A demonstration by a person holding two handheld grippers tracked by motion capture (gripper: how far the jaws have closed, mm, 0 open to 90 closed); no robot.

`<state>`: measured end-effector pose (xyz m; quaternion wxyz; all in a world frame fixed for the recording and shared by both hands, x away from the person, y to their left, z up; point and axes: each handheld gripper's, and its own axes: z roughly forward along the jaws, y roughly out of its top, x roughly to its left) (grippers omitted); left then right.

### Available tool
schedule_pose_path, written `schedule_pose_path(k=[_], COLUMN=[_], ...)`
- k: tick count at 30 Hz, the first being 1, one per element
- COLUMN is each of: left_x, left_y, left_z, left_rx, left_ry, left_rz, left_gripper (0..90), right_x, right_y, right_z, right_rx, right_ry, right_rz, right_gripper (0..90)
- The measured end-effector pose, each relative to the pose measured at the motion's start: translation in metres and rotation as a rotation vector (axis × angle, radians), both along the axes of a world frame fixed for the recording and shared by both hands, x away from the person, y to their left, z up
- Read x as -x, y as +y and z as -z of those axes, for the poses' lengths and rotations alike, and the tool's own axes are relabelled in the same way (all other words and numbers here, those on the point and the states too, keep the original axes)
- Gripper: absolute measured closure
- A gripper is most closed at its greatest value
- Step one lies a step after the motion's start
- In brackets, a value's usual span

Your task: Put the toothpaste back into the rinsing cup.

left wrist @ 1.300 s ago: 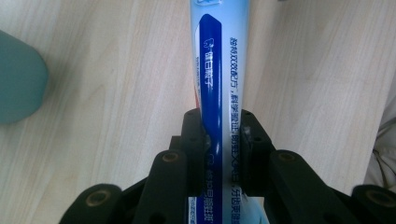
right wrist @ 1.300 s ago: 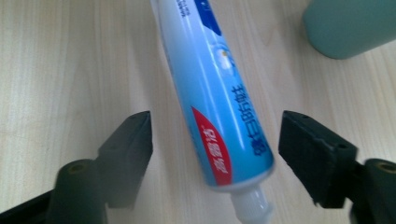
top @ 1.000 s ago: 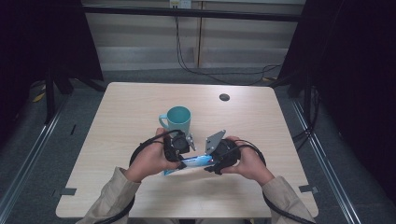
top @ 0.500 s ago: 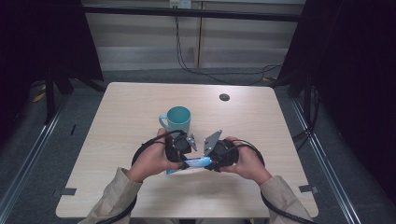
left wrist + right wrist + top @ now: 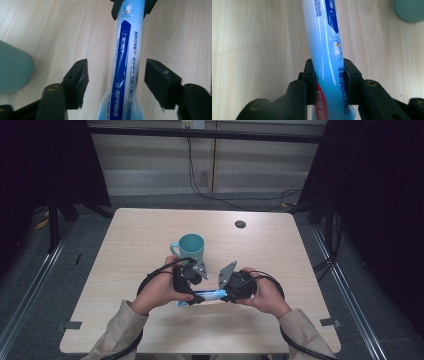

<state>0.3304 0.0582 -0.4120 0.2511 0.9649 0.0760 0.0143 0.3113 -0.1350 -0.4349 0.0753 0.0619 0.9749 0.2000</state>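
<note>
The blue tube (image 5: 127, 62) carries Chinese characters: white ones on a dark blue band and dark blue ones beside it, between the left fingers (image 5: 77, 80). They are too small to read surely. Between the right fingers (image 5: 310, 80), white characters stand on a red patch.

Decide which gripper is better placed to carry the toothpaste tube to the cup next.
Right. The right gripper is clamped on the toothpaste tube; the left gripper has just opened, pads clear of it. The cup stands close behind.

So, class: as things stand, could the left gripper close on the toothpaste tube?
Probably yes: the toothpaste tube lies between the left gripper's just-opened fingers, nothing blocking, while the right gripper holds it.
</note>
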Motion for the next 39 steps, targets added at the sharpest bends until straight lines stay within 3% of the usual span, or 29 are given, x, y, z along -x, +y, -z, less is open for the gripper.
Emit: schedule_pose_path(k=[5,10,17,25,39], left_x=[-0.004,-0.006,-0.01,-0.014,-0.012], left_y=[0.009,0.016,0.026,0.038,0.044], left_z=[-0.002,-0.002,0.0,0.0,0.014], left_rx=[0.028,0.038,0.061,0.064,0.081], left_ry=[-0.015,-0.037,-0.014,-0.017,0.01], left_rz=[-0.042,-0.061,-0.112,-0.157,-0.172], left_gripper=[23.8,22.2,21.2,20.1,20.5], right_x=[-0.002,-0.004,-0.003,-0.004,-0.006], right_y=[-0.009,-0.019,-0.028,-0.04,-0.05], right_z=[-0.001,-0.002,-0.005,-0.008,-0.013], right_rx=[-0.006,-0.017,-0.023,-0.028,-0.102], right_ry=[-0.011,-0.01,-0.021,-0.031,-0.052], right_rz=[0.034,0.066,0.094,0.112,0.174], right_gripper=[69.2,69.2,69.3,69.3,69.5])
